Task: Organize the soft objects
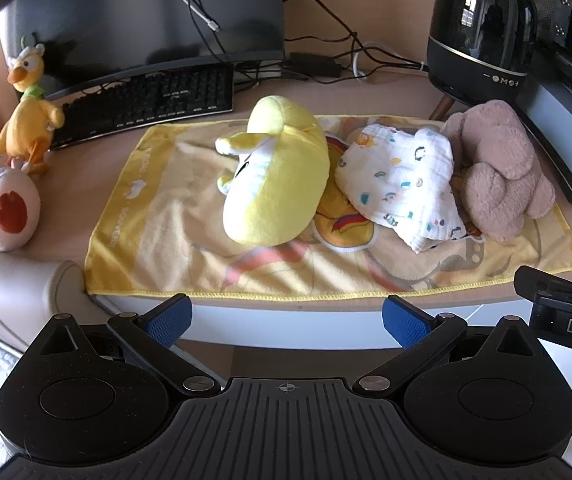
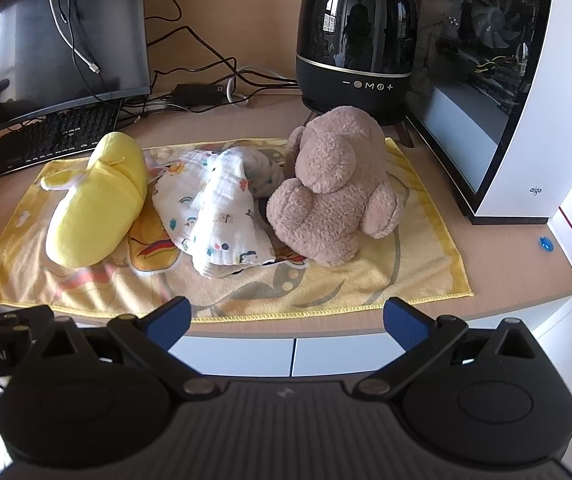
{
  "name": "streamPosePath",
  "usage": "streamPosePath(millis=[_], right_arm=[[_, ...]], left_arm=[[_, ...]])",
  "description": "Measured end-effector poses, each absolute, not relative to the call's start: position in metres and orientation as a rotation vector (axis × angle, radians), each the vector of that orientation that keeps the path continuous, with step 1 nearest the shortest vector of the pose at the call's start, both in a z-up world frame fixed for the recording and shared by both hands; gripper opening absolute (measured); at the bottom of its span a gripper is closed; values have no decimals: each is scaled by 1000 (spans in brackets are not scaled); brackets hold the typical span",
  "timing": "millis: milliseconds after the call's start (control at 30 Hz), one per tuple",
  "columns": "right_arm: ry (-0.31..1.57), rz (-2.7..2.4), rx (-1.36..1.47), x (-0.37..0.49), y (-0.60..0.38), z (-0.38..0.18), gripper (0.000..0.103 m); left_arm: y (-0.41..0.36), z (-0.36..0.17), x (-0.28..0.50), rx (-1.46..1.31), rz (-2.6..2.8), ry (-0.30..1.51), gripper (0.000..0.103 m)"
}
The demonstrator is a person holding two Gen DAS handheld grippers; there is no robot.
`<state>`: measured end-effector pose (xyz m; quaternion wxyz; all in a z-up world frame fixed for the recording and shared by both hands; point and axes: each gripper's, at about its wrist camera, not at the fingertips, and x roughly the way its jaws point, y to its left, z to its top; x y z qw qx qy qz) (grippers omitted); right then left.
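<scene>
A yellow printed towel lies flat on the desk. On it rest a yellow banana plush, a crumpled white patterned cloth and a beige teddy bear lying face down. The cloth sits between the two toys and touches both. My left gripper hangs open in front of the desk edge, short of the towel, holding nothing. My right gripper is also open and empty, just before the towel's near hem.
An orange duck plush and a white round plush stand at the desk's left. Behind the towel are a keyboard, a monitor, cables, a black speaker and a computer case at the right.
</scene>
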<state>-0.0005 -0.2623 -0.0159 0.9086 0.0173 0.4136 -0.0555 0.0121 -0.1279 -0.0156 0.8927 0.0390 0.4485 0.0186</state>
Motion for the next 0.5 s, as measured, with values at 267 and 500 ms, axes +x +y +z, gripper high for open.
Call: streamPosePath(millis=[267,500], right_arm=[[856,-108,31,2,-259,-16,103],[863,-107,33,4,-259,-18,103]], left_arm=[[-127,-17,15,77,43,935,103],[-127,-19,14,78,33,920,103]])
